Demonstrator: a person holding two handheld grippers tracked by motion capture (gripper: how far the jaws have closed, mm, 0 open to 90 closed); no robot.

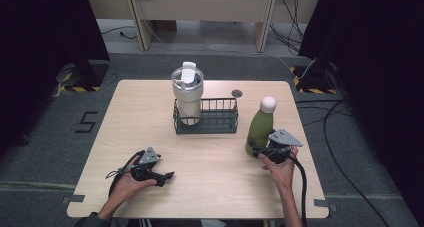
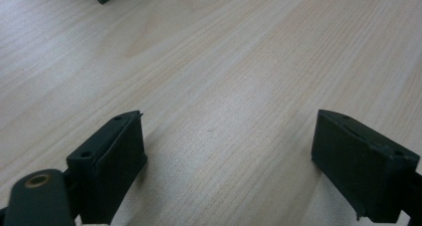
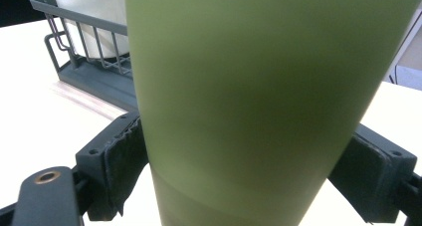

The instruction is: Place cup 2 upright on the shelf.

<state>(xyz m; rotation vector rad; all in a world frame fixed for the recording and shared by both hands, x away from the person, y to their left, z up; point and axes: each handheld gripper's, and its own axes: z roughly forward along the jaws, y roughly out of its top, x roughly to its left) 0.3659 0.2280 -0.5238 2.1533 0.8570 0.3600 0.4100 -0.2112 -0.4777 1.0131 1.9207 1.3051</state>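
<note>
A green bottle (image 1: pixel 259 127) with a white cap stands tilted at the right of the table, right of the wire basket (image 1: pixel 220 122). My right gripper (image 1: pixel 261 150) is shut on its lower body; in the right gripper view both pads press the green bottle (image 3: pixel 259 101). A white tumbler (image 1: pixel 187 89) with a lid stands in the basket's left half. My left gripper (image 1: pixel 167 176) lies low at the front left of the table, open; in the left gripper view its left gripper (image 2: pixel 229 161) jaws stand wide over bare wood.
The wooden table (image 1: pixel 150 132) has bare room at the left and front middle. A small round grommet (image 1: pixel 236 93) sits behind the basket. The basket's right half holds nothing. Cables lie on the floor at the right.
</note>
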